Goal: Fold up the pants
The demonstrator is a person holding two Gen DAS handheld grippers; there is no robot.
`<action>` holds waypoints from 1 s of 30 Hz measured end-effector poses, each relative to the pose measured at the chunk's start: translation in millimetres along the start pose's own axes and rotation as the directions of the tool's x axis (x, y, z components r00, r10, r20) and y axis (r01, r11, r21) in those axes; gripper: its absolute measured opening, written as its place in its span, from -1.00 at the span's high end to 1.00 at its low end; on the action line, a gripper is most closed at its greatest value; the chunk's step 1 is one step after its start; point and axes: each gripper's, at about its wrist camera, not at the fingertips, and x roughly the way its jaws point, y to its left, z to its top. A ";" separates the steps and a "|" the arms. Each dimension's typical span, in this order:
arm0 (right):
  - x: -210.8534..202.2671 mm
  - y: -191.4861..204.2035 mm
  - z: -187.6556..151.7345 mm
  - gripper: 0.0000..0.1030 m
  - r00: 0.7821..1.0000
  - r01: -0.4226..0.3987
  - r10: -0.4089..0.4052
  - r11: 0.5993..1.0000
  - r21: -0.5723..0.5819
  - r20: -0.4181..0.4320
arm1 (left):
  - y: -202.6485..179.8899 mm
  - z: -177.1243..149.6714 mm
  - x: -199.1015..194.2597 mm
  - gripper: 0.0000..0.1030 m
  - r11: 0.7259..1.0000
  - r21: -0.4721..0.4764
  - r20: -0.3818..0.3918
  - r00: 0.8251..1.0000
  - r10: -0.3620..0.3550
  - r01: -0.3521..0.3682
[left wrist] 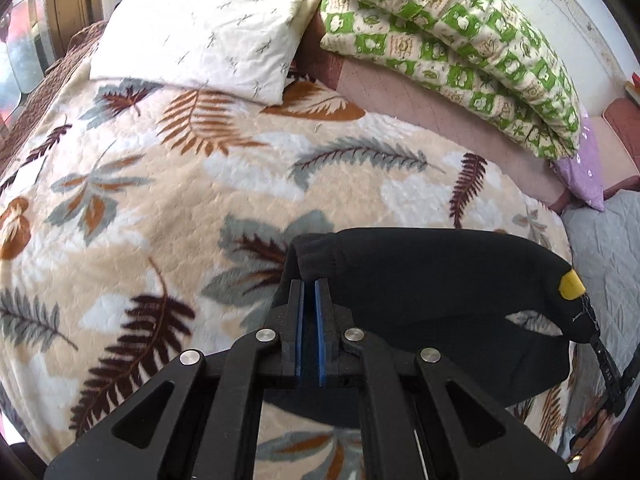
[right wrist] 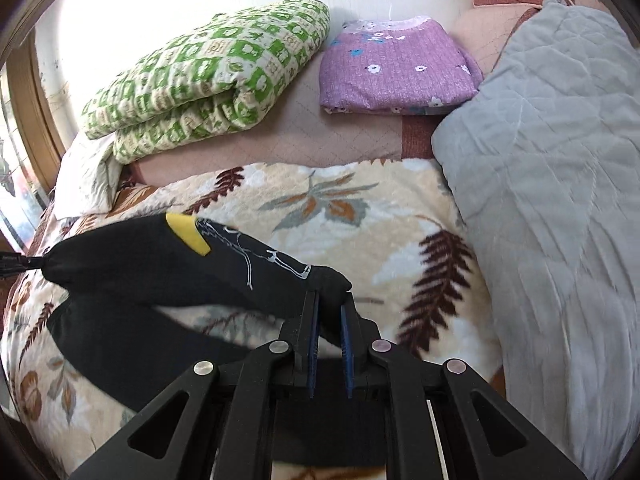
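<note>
Left wrist view shows my left gripper [left wrist: 308,282] clamped on one end of the black pants [left wrist: 420,280], my right gripper [right wrist: 330,310] pinching the other, lifted above the leaf-print blanket [left wrist: 160,200] (mid-fold, I judge); laying down and smoothing remain.
</note>
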 end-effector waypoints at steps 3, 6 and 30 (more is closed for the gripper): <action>-7.1 -6.8 -24.1 0.82 1.000 0.004 -0.004 1.000 0.012 -0.026 | 12.1 -18.8 -0.9 1.00 1.000 -0.017 -0.013 1.000 0.023 -0.024; -14.0 -21.7 -48.6 0.82 0.999 0.024 -0.022 0.998 0.061 -0.046 | 30.9 -34.9 2.4 1.00 0.998 -0.058 -0.050 0.998 0.025 -0.028; 38.2 -11.7 -60.9 0.08 0.953 0.002 0.163 0.839 0.544 -0.256 | 20.9 57.4 42.2 0.92 0.997 -0.067 -0.243 0.970 0.024 -0.041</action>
